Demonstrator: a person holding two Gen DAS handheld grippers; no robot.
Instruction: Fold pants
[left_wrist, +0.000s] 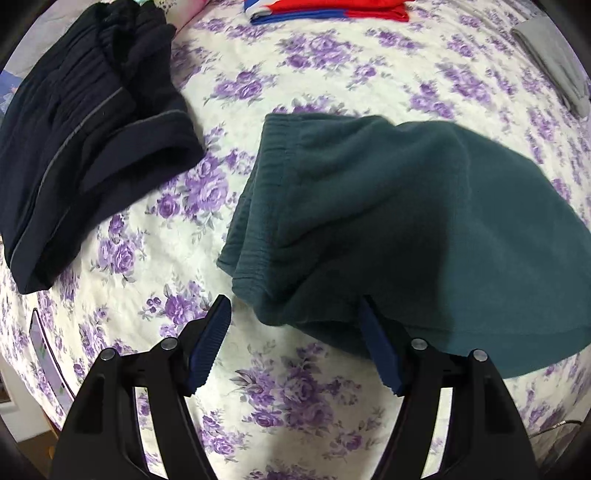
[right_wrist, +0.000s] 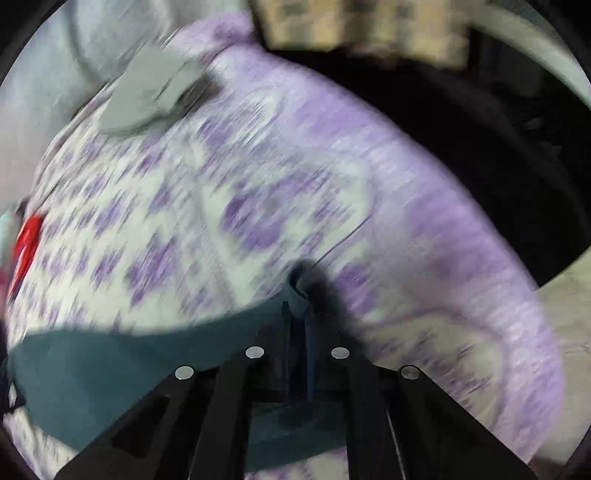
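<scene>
Dark teal pants (left_wrist: 388, 221) lie folded on the floral bedspread (left_wrist: 295, 74), waistband toward the left. My left gripper (left_wrist: 295, 321) is open with its blue pads spread; the right pad sits at the near hem of the pants, the left pad over bare bedspread. In the blurred right wrist view, my right gripper (right_wrist: 297, 314) is shut on a pinch of the teal pants (right_wrist: 129, 373), which trail to the left below it.
A pile of folded dark navy clothes (left_wrist: 85, 140) lies at the left. A red and blue garment (left_wrist: 325, 11) lies at the far edge. A folded grey cloth (left_wrist: 554, 62) (right_wrist: 155, 92) sits at the right. The bed edge falls away on the right (right_wrist: 480, 147).
</scene>
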